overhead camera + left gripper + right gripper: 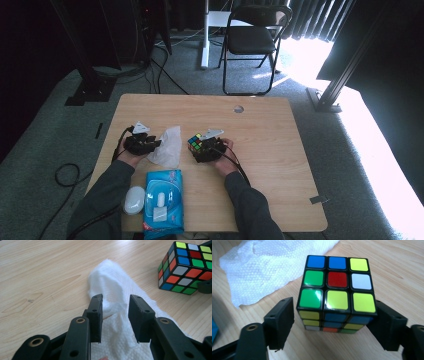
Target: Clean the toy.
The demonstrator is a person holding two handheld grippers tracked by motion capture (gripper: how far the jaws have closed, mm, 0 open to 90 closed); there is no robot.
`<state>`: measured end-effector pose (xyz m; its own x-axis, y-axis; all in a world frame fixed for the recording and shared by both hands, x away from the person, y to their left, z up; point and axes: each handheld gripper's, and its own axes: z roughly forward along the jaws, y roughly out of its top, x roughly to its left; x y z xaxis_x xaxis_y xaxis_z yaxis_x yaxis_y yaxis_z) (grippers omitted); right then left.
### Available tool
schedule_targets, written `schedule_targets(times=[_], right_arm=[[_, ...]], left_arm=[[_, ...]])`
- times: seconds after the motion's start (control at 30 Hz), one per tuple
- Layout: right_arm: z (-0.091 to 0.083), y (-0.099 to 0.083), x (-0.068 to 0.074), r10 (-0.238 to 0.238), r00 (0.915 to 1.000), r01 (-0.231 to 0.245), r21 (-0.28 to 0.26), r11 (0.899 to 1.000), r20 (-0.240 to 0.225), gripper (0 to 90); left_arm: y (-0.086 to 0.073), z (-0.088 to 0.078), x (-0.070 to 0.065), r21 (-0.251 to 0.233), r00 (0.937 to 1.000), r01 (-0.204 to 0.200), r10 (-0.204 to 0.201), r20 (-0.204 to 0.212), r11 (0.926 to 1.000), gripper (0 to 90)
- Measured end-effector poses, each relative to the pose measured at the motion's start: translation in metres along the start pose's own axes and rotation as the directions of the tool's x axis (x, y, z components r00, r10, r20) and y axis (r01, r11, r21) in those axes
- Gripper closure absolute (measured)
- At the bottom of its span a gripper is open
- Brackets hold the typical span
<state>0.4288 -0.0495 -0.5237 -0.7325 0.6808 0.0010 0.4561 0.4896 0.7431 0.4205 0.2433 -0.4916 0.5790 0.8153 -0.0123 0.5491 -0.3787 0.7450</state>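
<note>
Going L to R on the table: the left gripper sits low w/ its jaws spread a bit, and the white wipe runs up between them in the left gripper view, but the pads aren't pressing it afaict; there's a gap on both sides, so the wipe just lies crumpled on the wood, one end poking up. Prob parked there so it's ready to rub the cube. Below it near the table's front edge is a blue wipes pack w/ a white roundish thing just beside it, no idea what that is tbh. Next over, the cube stands on the table just right of the wipe, between the right gripper jaws. In the right gripper view the left jaw stands clear of the cube face w/ wood showing in the gap; the right jaw is v close or touching, can't tell. So jaws wide, no real pinch imo; the cube rests on its own, bracketed so it won't slide while being wiped.
</note>
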Motion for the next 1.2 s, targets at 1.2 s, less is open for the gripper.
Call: schedule_targets(times=[1.2], right_arm=[[-0.056,-0.076,-0.043,0.115,0.9897,-0.113,-0.019,0.993,0.086,24.0]], left_arm=[[-0.021,-0.044,0.027,-0.126,0.9902,0.133,-0.137,-0.026,0.9832,58.9]])
